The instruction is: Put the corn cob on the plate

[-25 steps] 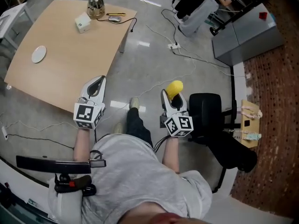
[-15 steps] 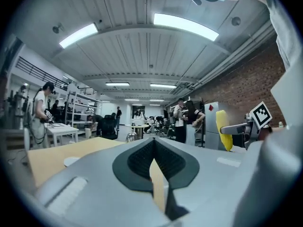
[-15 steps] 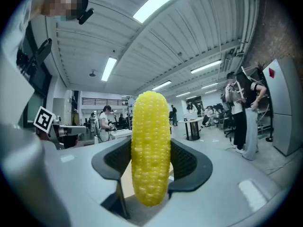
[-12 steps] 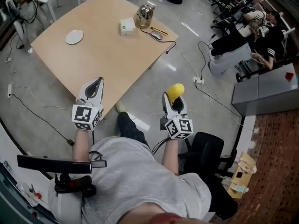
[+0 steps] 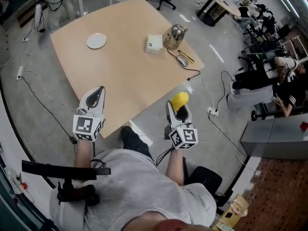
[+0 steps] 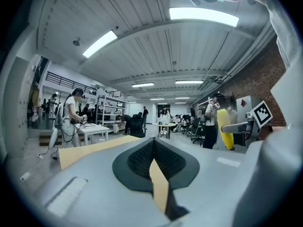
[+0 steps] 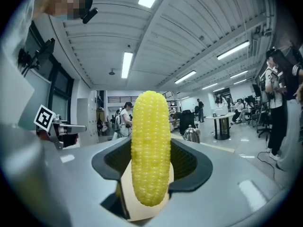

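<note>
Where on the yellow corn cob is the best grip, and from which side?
Across its lower-middle body, coming in square to its long axis, jaws on opposite flanks: the yellow corn cob is a long cylinder tapering at the ends, probably slippery there. The right claw is shut on it this way.

left gripper (image 5: 99,90) closed, right gripper (image 5: 176,106) clamped

Table (image 5: 120,76) ahead. Plate (image 5: 96,41) on far left part; box (image 5: 154,44), kettle (image 5: 174,34), mouse (image 5: 182,60) grouped far right. Left gripper (image 5: 97,91) over near edge. Right gripper (image 5: 176,108) beside near corner, corn cob (image 5: 180,100) between jaws.
</note>
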Available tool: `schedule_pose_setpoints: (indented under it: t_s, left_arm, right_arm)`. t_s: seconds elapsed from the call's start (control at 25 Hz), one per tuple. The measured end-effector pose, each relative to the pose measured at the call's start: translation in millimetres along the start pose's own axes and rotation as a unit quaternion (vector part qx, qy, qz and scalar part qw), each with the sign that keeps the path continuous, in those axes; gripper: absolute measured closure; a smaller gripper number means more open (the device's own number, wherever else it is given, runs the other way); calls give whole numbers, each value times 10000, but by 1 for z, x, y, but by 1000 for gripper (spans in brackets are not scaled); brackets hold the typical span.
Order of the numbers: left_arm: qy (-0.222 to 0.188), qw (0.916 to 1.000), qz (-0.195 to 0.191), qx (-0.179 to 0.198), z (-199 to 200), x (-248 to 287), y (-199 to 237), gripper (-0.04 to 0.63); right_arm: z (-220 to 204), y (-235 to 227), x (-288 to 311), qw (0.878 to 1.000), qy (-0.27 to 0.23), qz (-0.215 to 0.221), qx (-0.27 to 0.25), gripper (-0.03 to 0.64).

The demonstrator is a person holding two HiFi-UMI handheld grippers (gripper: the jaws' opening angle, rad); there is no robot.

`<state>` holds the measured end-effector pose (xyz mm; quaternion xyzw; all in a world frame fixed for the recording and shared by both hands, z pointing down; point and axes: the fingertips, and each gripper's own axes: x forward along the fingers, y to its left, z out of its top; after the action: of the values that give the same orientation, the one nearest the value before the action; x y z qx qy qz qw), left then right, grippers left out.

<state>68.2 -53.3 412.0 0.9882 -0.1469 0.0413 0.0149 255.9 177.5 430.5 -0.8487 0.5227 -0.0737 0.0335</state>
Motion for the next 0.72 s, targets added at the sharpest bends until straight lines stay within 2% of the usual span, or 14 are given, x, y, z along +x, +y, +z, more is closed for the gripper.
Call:
schedule_pose_setpoints:
  t_s: [0.44, 0.72]
  left_arm:
    - [407, 9962, 699, -326, -32, 44, 51, 575]
    - [722, 9894, 1145, -535, -50, 45, 70, 575]
  right_arm:
    - [-25, 6, 116, 9936, 650, 922, 40, 367]
    - [-45, 22, 174, 9844, 908, 1504, 8, 367]
